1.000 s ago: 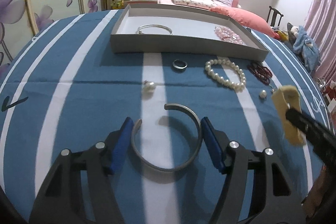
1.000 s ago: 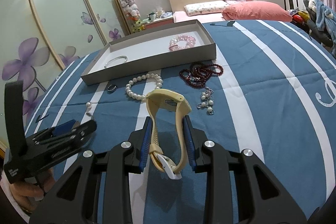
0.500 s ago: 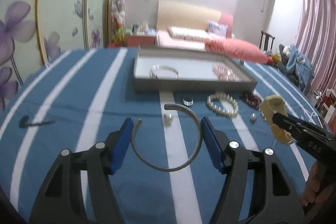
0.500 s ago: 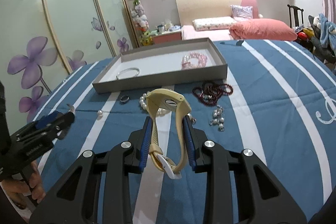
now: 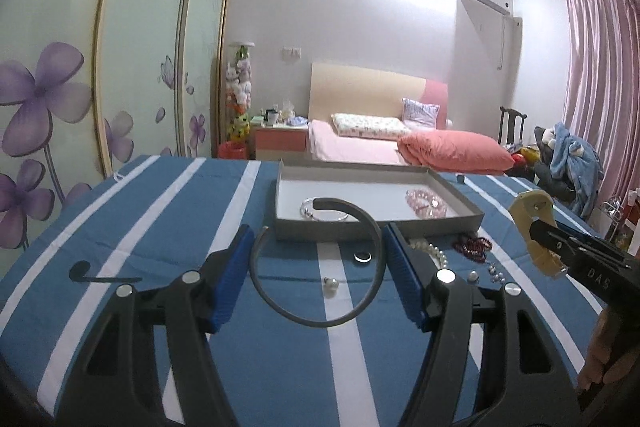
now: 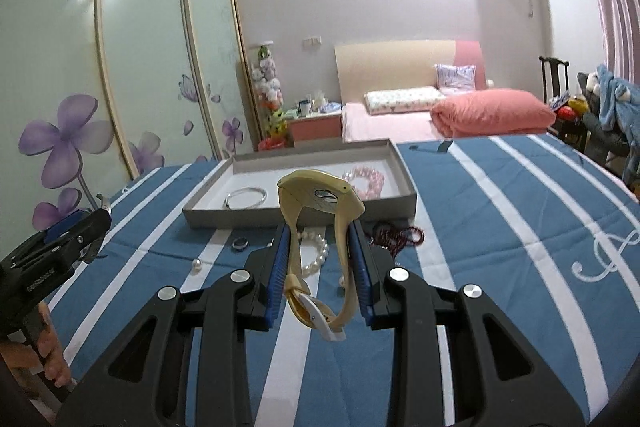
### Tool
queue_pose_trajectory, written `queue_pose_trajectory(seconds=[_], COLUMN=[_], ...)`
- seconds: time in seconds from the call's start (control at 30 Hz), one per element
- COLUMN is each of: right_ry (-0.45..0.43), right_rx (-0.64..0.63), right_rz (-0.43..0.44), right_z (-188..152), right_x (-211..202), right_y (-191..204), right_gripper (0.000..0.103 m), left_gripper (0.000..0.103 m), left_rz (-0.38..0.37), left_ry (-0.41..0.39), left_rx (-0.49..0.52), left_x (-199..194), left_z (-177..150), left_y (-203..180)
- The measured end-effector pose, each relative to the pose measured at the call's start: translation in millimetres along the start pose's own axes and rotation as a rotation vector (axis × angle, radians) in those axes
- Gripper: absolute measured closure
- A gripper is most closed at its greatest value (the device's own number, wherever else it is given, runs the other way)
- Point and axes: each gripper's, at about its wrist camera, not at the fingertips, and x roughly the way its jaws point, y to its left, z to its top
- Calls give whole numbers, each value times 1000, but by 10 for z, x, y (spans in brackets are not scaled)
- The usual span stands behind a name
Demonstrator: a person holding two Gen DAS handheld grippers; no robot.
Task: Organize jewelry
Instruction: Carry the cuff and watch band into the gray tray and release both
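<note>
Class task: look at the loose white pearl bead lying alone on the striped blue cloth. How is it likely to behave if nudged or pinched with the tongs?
The single white pearl bead looks round and smooth, so it would probably roll away when nudged. It is far smaller than the blue pads of the left tongs, so a pinch may squirt it sideways. The blue-and-white striped cloth looks soft, which might slow it.

Ahead of you a blue striped cloth (image 5: 168, 227) covers the surface. Beyond it stands a bed (image 5: 352, 147) with a red pillow (image 5: 456, 151), a flowered wardrobe (image 5: 120, 67) at left, pink curtains (image 5: 600, 75) at right.
</note>
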Motion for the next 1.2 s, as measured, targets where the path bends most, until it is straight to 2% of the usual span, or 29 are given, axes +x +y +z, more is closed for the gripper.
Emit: queue_pose_trajectory(seconds=[0.67, 1.2], right_ry=[-85, -141], right_rx=[0, -31], right_rz=[-25, -32], right_z=[178, 452], right_x=[-84, 94], right_y=[-63, -57], right_gripper=[72, 72], left_gripper=[39, 39], left_rz=[-27, -47], left_ry=[-78, -129], left_rx=[1, 45], left_x=[-115, 201], left_z=[114, 420], left_y=[-84, -203])
